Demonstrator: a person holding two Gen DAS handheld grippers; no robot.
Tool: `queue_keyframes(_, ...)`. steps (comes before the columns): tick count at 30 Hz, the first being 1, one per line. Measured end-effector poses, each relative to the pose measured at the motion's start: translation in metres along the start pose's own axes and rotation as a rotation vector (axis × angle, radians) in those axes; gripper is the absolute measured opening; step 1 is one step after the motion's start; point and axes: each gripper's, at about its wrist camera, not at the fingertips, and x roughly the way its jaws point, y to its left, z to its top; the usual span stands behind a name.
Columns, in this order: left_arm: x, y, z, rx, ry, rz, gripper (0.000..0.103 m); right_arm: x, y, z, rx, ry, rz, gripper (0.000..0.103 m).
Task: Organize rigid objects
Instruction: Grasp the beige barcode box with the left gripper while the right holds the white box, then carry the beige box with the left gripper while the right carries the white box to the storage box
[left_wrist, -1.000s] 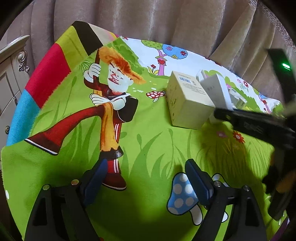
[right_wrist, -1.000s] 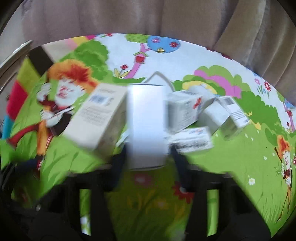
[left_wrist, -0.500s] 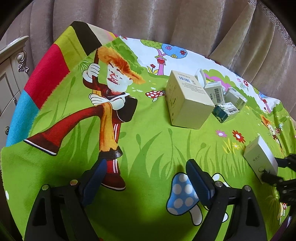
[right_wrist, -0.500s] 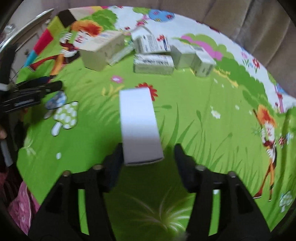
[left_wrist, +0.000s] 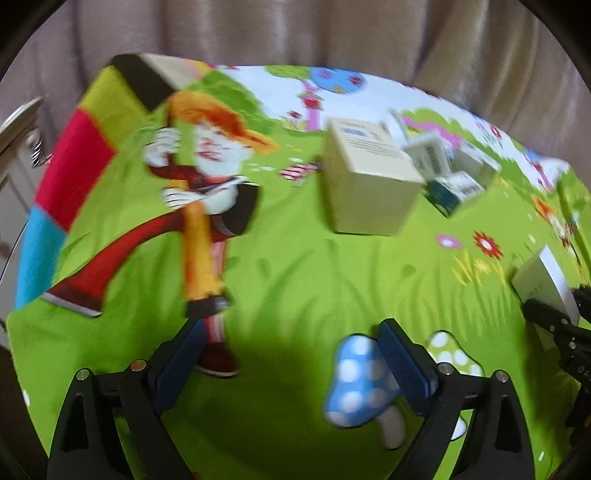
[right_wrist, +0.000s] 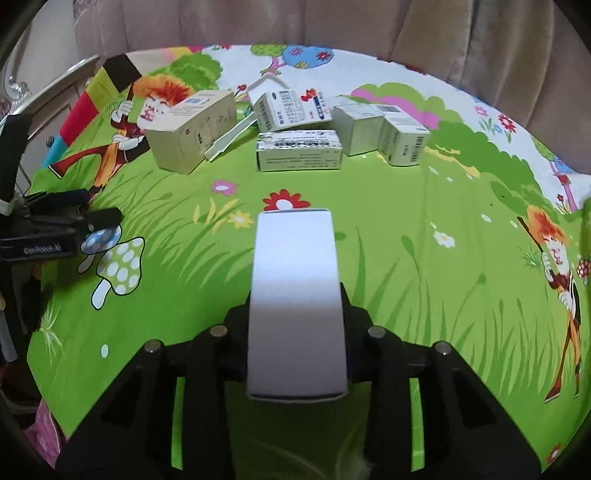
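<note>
My right gripper (right_wrist: 297, 325) is shut on a plain white box (right_wrist: 297, 295), its pads pressed to both long sides just above the green cartoon cloth (right_wrist: 406, 240). In the left wrist view the same white box (left_wrist: 543, 284) shows at the right edge. A big beige box (right_wrist: 192, 133) and several small printed cartons (right_wrist: 299, 149) lie grouped at the far side. My left gripper (left_wrist: 290, 332) hovers over the cloth's near part, its jaws opening with nothing between them. That view is blurred. The beige box (left_wrist: 369, 181) lies ahead of it, to the right.
A pale curtain (right_wrist: 332, 22) hangs behind the cloth. A carved cabinet edge (right_wrist: 44, 88) stands at the far left. A loose white flap (right_wrist: 229, 138) sticks out beside the beige box. Pink fabric (right_wrist: 44, 424) shows at the near left corner.
My right gripper pulled the white box back from the pile, stood open around it half a second ago, and has now shut on it again. The left gripper's jaws spread slightly.
</note>
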Motion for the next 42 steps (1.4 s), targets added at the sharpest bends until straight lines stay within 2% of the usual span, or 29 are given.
queue_keyframes(3,-0.001,-0.01,0.016,-0.072,-0.008,-0.114,0.094,-0.003,0.004,-0.002,-0.01,-0.026,-0.025,0.039)
queue_keyframes(5,0.001,-0.016,0.034,-0.111,-0.028,-0.157,0.094,-0.003,0.002,-0.002,-0.003,-0.03,-0.019,0.04)
queue_keyframes(8,0.012,-0.026,0.066,-0.136,-0.068,-0.127,0.094,-0.003,0.002,-0.001,-0.001,-0.031,-0.017,0.04)
queue_keyframes(11,0.03,-0.028,0.095,-0.155,-0.094,-0.056,0.094,-0.002,0.001,-0.001,0.002,-0.032,-0.013,0.04)
queue_keyframes(12,0.039,-0.027,0.1,-0.158,-0.08,-0.033,0.091,-0.002,0.001,-0.001,0.004,-0.032,-0.011,0.04)
queue_keyframes(13,0.047,-0.025,0.102,-0.159,-0.058,-0.023,0.07,-0.002,0.001,-0.001,0.006,-0.032,-0.009,0.04)
queue_keyframes(14,0.056,-0.023,0.101,-0.152,-0.017,-0.025,0.056,-0.002,0.0,-0.001,0.008,-0.032,-0.006,0.04)
queue_keyframes(15,0.061,-0.022,0.098,-0.143,0.014,-0.039,0.054,-0.002,0.0,-0.001,0.01,-0.032,-0.003,0.04)
queue_keyframes(19,0.036,-0.017,0.066,-0.093,-0.015,-0.079,0.053,-0.001,-0.002,-0.001,0.019,-0.034,0.007,0.041)
queue_keyframes(23,-0.007,-0.009,0.015,-0.066,-0.029,-0.111,0.053,-0.001,-0.002,0.0,0.019,-0.034,0.006,0.041)
queue_keyframes(27,-0.025,-0.002,-0.022,-0.034,-0.039,-0.09,0.054,-0.001,-0.001,0.0,0.018,-0.034,0.003,0.041)
queue_keyframes(30,-0.023,0.001,-0.026,-0.027,-0.068,-0.069,0.056,-0.001,-0.001,0.0,0.018,-0.033,0.002,0.041)
queue_keyframes(34,-0.016,-0.006,-0.02,-0.008,-0.063,-0.041,0.068,-0.001,-0.001,0.0,0.018,-0.034,0.0,0.041)
queue_keyframes(38,-0.015,-0.008,-0.021,-0.001,-0.062,-0.015,0.068,-0.001,-0.001,0.0,0.018,-0.034,0.0,0.041)
queue_keyframes(41,-0.014,-0.009,-0.021,0.003,-0.066,0.006,0.063,-0.001,-0.001,0.0,0.016,-0.034,-0.002,0.041)
queue_keyframes(42,-0.015,-0.009,-0.021,-0.004,-0.073,0.012,0.052,-0.001,-0.001,0.0,0.017,-0.034,-0.001,0.041)
